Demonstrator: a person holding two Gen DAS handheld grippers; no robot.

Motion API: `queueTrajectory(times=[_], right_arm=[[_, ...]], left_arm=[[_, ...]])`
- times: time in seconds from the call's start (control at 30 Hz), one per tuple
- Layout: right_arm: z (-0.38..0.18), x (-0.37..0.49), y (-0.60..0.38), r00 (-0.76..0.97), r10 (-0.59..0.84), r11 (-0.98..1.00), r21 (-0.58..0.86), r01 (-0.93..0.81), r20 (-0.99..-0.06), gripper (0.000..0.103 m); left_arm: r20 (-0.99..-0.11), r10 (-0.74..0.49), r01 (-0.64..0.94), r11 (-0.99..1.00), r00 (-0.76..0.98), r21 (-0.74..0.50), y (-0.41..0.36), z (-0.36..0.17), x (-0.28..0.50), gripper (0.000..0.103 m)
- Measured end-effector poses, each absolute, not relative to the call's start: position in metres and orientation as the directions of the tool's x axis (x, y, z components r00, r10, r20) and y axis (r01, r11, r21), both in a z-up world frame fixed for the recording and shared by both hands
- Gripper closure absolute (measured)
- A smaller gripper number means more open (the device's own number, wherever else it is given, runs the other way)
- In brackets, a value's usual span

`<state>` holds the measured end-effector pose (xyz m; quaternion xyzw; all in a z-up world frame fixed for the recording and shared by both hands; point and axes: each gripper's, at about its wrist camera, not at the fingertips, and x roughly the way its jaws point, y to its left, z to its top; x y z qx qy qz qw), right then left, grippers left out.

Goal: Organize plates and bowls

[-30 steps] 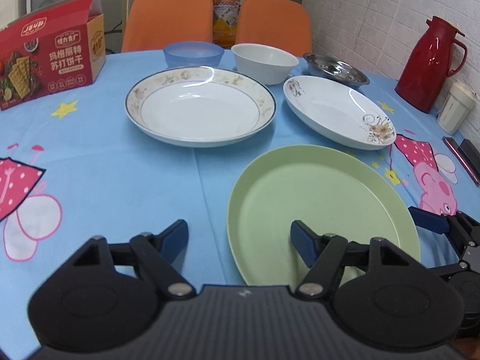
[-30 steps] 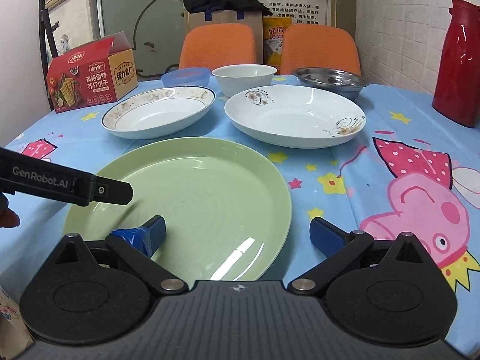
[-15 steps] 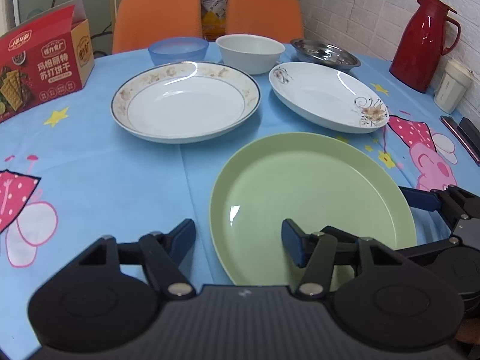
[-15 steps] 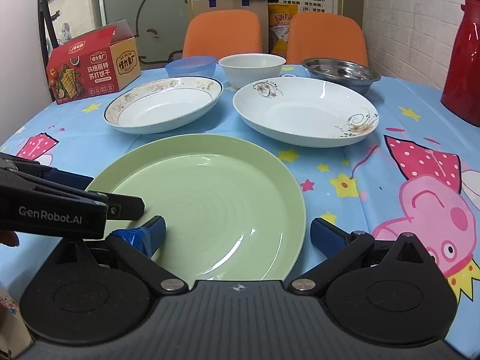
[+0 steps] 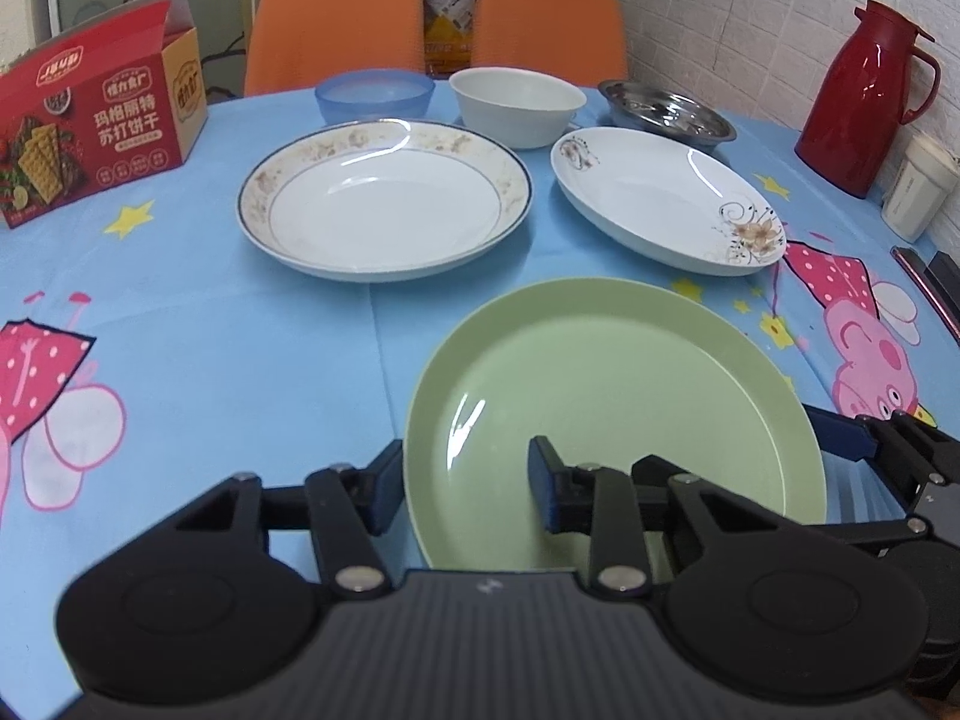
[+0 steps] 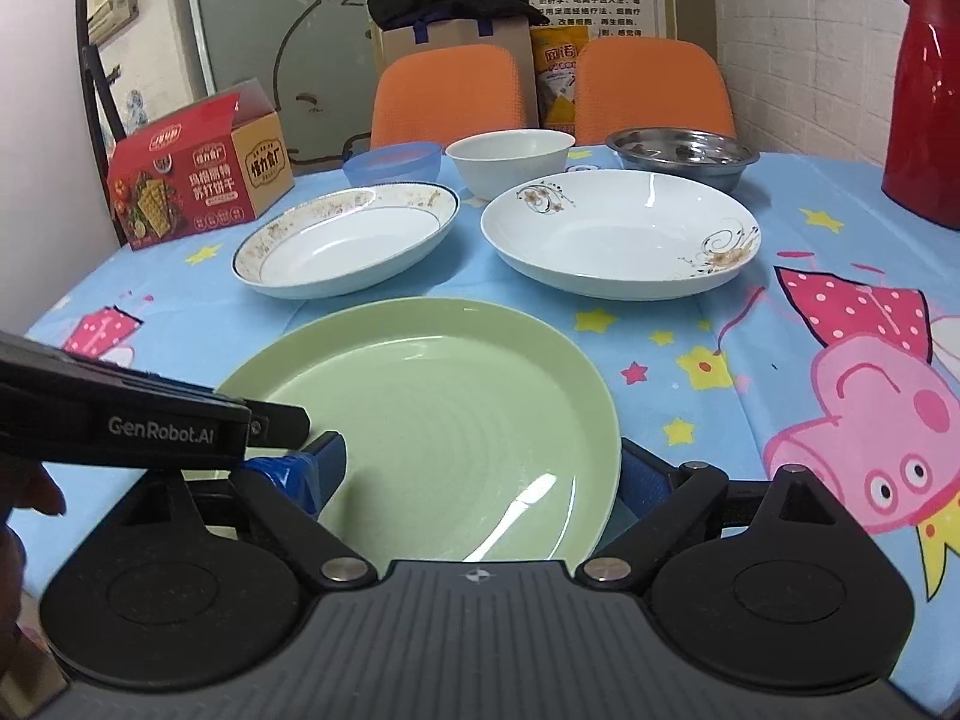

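Observation:
A green plate (image 5: 606, 414) lies at the table's near edge; it also shows in the right wrist view (image 6: 444, 420). My left gripper (image 5: 462, 486) is open and straddles the plate's left rim, one finger outside, one over the plate. My right gripper (image 6: 480, 474) is open and straddles the plate's right rim. Behind stand a gold-rimmed white plate (image 5: 384, 198), a flower-patterned white plate (image 5: 660, 198), a blue bowl (image 5: 375, 96), a white bowl (image 5: 516, 105) and a steel bowl (image 5: 666, 111).
A red biscuit box (image 5: 90, 114) stands at the far left. A red thermos (image 5: 864, 102) and a white cup (image 5: 918, 186) stand at the right by the brick wall. Two orange chairs (image 5: 336, 24) are behind the table with the blue cartoon cloth (image 5: 180, 360).
Both grippers have narrowed around the green plate's rims. The left gripper has moved right, so its left finger now sits at the plate's edge.

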<state>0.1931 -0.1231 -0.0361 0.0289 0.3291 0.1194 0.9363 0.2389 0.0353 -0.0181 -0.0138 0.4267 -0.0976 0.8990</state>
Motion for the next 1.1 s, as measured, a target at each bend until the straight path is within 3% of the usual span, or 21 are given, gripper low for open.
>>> queueTrajectory(times=[0.57, 0.97, 1.1], right_arm=[[-0.035, 0.195, -0.036, 0.714, 0.354, 0.933, 0.171, -0.318, -0.604, 0.02], [-0.041, 0.203, -0.01, 0.69, 0.355, 0.926, 0.137, -0.352, -0.63, 0.02], [-0.041, 0.203, -0.011, 0.679, 0.367, 0.915, 0.117, -0.386, -0.636, 0.02]], left_arm=[[-0.773, -0.049, -0.021, 0.997, 0.632, -0.081, 0.125, -0.014, 0.218, 0.073], [-0.754, -0.046, -0.026, 0.996, 0.656, -0.084, 0.142, -0.019, 0.221, 0.072], [-0.748, -0.085, -0.028, 0.99, 0.659, -0.138, 0.15, -0.02, 0.221, 0.058]])
